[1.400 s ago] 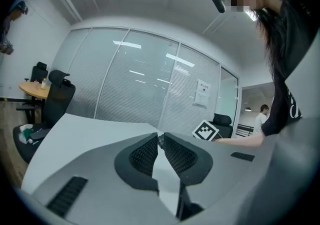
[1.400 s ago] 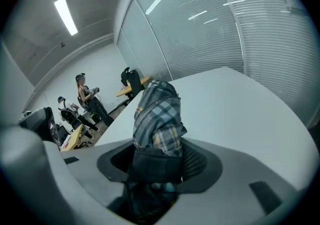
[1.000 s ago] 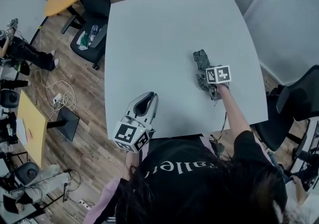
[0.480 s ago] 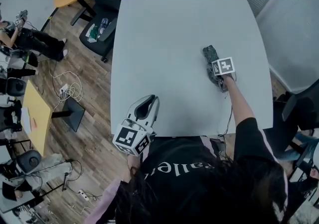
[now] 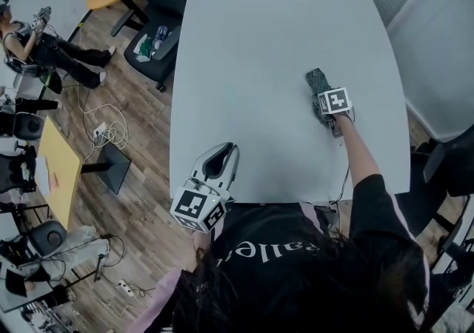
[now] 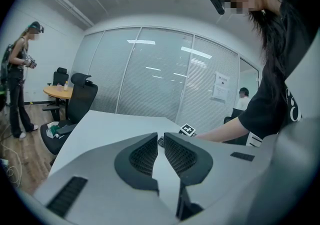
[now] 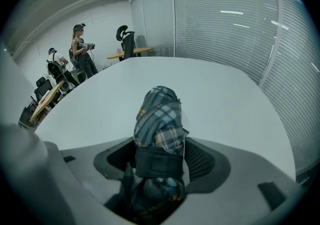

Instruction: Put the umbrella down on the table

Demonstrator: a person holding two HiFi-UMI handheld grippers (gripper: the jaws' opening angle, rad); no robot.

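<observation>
Umbrella [image 7: 159, 114] lowered, seemingly on table [image 5: 244, 50], right gripper [image 7: 159, 144] just opened, left gripper [image 6: 161, 139] apart

Left gripper [image 6: 160, 137] fills the foreground; its dark ribbed pads [image 6: 144, 156] stand nearly together, only a thin slit, nothing between them. Pale table [image 6: 100, 124] stretches beyond. From the right a bare forearm [image 6: 220, 131] in a black short sleeve reaches over the tabletop, with a marker cube [image 6: 187, 129] at its end. Far left a person [image 6: 20, 79] stands on the wood floor holding a device. Black office chair [image 6: 82, 96] sits at the table's left edge, small round wooden table [image 6: 56, 90] behind it. Glass wall with blinds [image 6: 150, 79] at the back, paper notice [image 6: 220, 86] stuck on it. Another person [image 6: 243, 99] far back, too small to detail.
</observation>
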